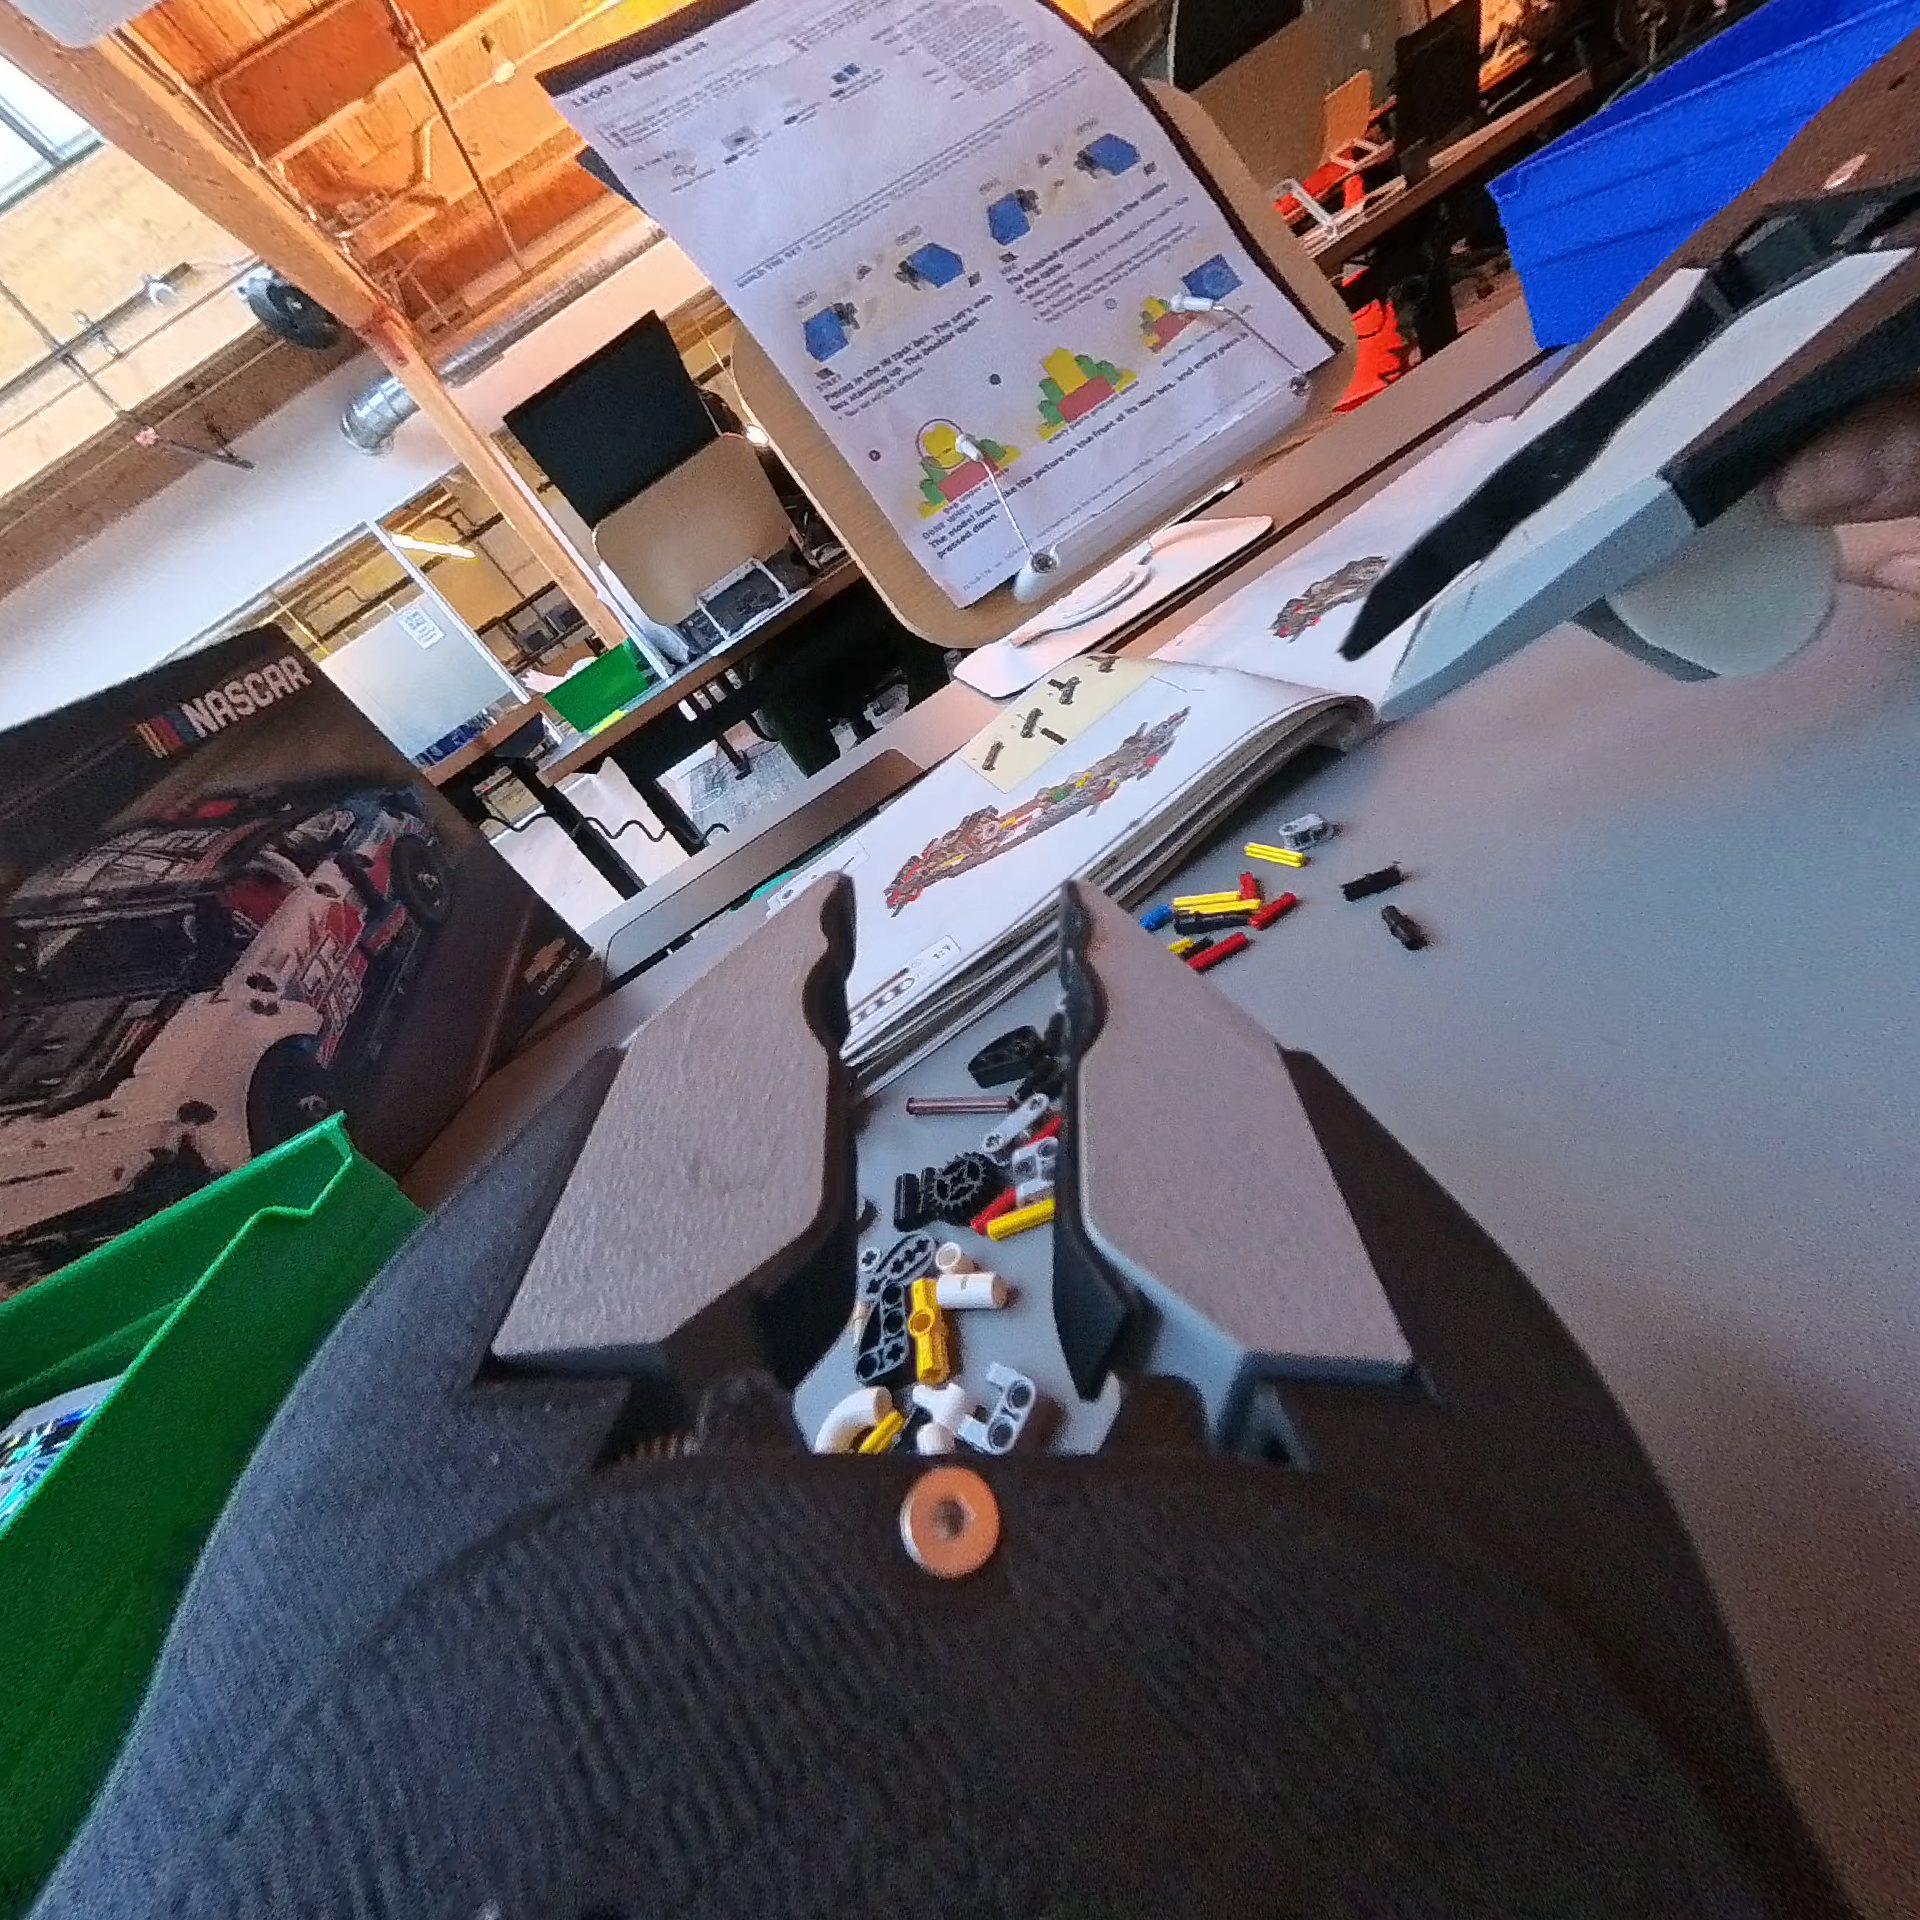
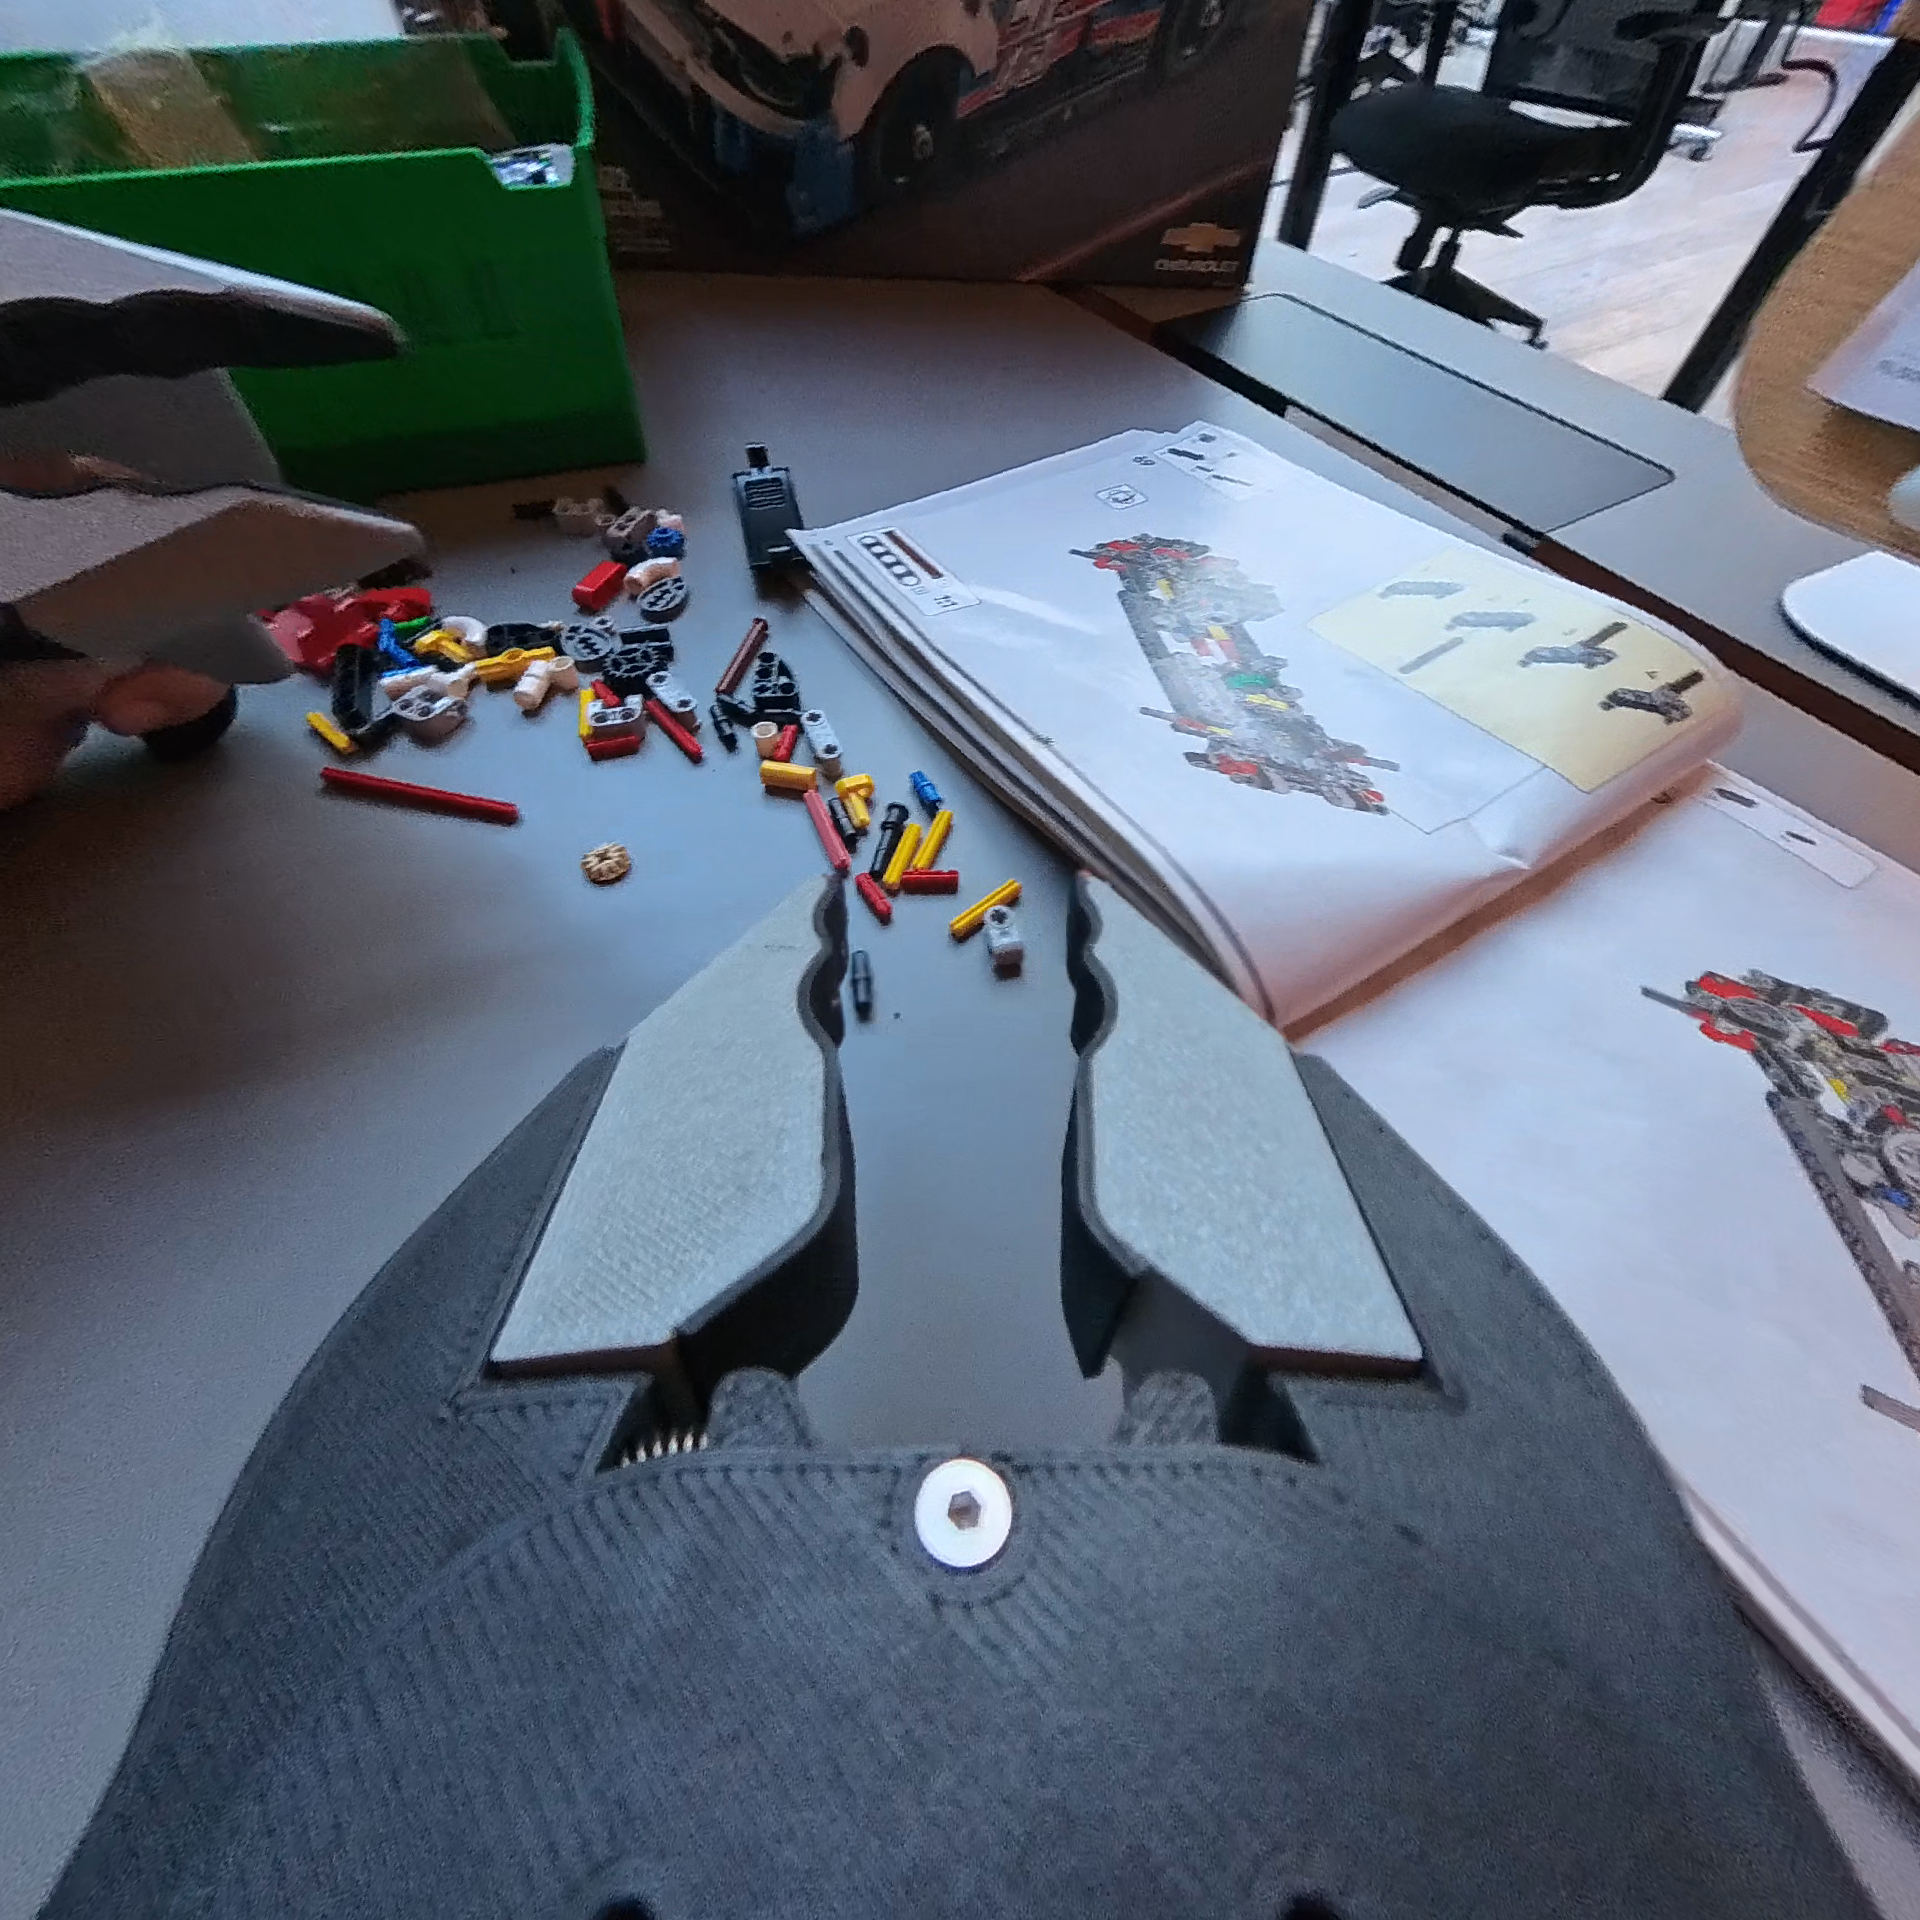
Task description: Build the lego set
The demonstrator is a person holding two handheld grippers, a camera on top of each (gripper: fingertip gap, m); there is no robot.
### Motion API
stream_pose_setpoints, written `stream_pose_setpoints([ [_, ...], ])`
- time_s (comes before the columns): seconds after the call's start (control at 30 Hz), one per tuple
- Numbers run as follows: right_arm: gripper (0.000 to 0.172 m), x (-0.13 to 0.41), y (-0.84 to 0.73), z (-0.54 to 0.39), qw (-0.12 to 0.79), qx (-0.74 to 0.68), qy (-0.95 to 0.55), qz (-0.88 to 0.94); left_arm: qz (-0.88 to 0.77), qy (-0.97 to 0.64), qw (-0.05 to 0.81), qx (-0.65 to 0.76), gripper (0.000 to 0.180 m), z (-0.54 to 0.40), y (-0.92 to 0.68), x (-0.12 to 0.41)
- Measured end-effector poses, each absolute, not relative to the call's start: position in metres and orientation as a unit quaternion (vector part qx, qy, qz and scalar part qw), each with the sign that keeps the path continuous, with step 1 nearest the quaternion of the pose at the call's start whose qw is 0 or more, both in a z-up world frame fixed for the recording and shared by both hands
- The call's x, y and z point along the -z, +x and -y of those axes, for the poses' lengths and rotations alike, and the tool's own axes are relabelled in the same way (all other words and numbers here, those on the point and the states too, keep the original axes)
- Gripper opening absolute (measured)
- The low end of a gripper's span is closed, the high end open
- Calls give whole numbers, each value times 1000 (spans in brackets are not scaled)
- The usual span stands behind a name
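Observation:
My left gripper [image 1: 956, 935] is open and holds nothing. It hovers over a scatter of small building parts [image 1: 935, 1309] on the grey table [image 1: 1558, 1091], with its tips near the open instruction booklet [image 1: 1039, 831]. My right gripper [image 2: 956, 935] is open and holds nothing. A small black pin [image 2: 860, 982] and a grey connector [image 2: 1005, 940] lie on the table between its fingertips, and the pads do not touch them. The main pile of parts [image 2: 582, 665] lies ahead to the left, where the left gripper [image 2: 405, 436] also shows open. The right gripper's fingers [image 1: 1538, 520] show at the upper right of the left wrist view.
A green bin [image 2: 416, 312] and a toy car box [image 2: 935, 125] stand at the table's far side. The open booklet [image 2: 1299, 675] lies to the right of the parts. A long red axle [image 2: 416, 795] and a tan gear [image 2: 605, 862] lie apart. A blue bin [image 1: 1662, 156] and a printed sheet on a stand [image 1: 987, 260] stand behind.

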State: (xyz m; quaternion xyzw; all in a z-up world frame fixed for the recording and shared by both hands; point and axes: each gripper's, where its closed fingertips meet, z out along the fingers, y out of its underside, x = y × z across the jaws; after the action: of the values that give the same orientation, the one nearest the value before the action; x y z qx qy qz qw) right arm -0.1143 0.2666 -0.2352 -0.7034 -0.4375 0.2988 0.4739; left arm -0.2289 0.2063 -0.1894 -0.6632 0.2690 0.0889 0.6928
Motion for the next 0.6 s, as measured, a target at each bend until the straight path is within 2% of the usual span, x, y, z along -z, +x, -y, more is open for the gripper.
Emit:
stream_pose_setpoints([
  [0.33,39,227,-126,-287,502,-296,-695,421,-289,-655,692,-90,34,-205,-222,191],
  [0.53,38,222,-133,-288,495,-335,-688,411,-321,-647,683,-106,28,-203,-212,197],
  [0.6,36,218,-131,-285,501,-343,-683,405,-307,-644,696,-80,21,-202,-214,191],
])
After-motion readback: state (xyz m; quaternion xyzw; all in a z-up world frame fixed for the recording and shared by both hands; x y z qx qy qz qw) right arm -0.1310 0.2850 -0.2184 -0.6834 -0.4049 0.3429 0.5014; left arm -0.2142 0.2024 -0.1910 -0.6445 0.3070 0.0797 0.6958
